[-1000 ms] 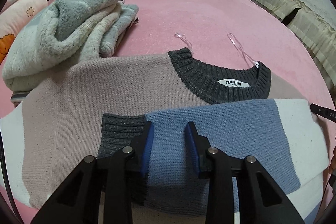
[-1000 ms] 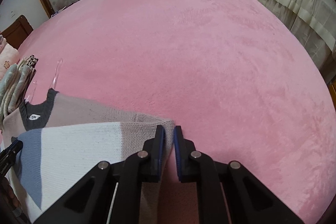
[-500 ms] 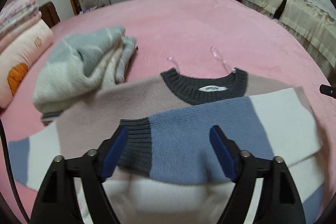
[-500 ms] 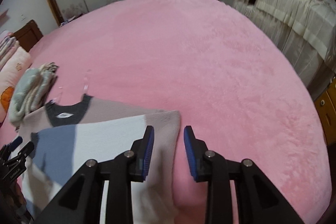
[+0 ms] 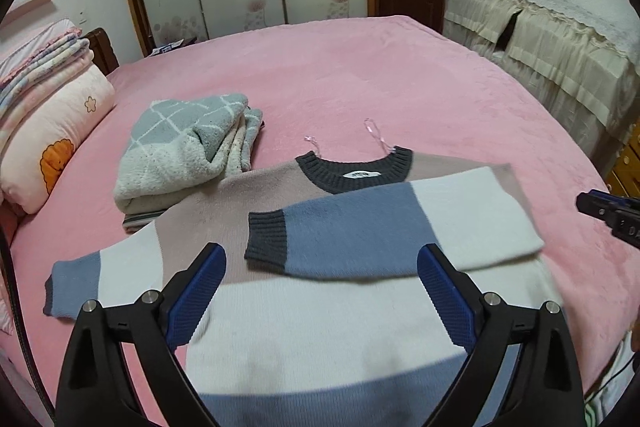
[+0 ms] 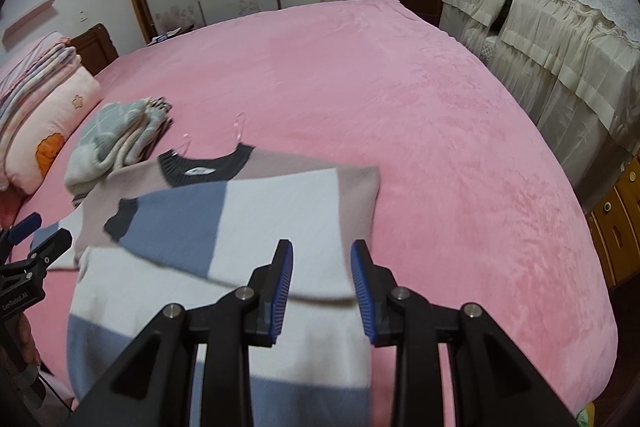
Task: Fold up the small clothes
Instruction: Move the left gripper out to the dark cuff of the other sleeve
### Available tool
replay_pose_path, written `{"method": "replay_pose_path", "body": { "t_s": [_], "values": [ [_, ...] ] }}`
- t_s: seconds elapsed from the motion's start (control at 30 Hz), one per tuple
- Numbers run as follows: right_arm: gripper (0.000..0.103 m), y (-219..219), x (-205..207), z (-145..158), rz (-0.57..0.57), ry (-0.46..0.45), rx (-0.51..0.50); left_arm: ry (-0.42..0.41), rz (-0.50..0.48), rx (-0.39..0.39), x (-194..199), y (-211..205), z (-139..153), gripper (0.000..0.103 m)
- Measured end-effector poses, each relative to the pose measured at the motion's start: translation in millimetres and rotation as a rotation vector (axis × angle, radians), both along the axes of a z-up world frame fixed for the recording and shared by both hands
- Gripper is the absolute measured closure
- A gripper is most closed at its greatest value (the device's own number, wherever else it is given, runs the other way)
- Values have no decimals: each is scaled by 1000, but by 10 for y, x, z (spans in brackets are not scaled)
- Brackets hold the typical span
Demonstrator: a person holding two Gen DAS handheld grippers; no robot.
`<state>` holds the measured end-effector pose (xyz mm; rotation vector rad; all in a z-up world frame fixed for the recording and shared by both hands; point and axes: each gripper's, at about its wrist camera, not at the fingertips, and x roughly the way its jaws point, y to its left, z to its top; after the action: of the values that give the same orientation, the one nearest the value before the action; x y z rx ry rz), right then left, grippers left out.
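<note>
A colour-blocked knit sweater with ribbed grey collar is spread on plush pink bedding. The left gripper, just opened wide, and the right gripper, parted, are held empty above it.

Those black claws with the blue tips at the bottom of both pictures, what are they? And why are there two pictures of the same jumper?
They are two grabbing tools, and a person holds one in each hand. Each tool has a small camera looking along its two fingers, so you get one picture per hand. The left gripper has just been opening and now stands wide, with nothing between its jaws. The right gripper is partly open and holds nothing either. Below them, on the pink bed, lies a striped sweater with one sleeve already folded across its front. The other sleeve still sticks out sideways. Beside it sits a folded fluffy green-and-white garment, and pillows are stacked at the edge.
</note>
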<state>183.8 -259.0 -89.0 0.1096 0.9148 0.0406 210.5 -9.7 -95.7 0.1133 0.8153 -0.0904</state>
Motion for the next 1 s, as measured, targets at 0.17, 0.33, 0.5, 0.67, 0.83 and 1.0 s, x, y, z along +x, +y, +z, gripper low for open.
{"method": "replay_pose_path", "body": {
  "t_s": [0.17,0.33,0.5,0.67,0.83,1.0],
  "values": [
    [73,135,-233,81,18,-16,-9,-7,-19,-9,-270,-2,143,6],
    [73,263,-383,121,32,-8,17,6,-16,-62,-481,143,222,3],
    [73,559,-508,154,70,-4,11,-11,-7,-130,-671,433,269,3],
    [73,972,-561,226,129,-9,10,-12,-1,-91,-761,796,304,3],
    [73,1503,-485,295,203,-11,23,15,87,-137,-692,1487,355,3],
    [73,2083,-322,331,279,-9,26,33,213,-195,-579,2378,342,3]
  ]
}}
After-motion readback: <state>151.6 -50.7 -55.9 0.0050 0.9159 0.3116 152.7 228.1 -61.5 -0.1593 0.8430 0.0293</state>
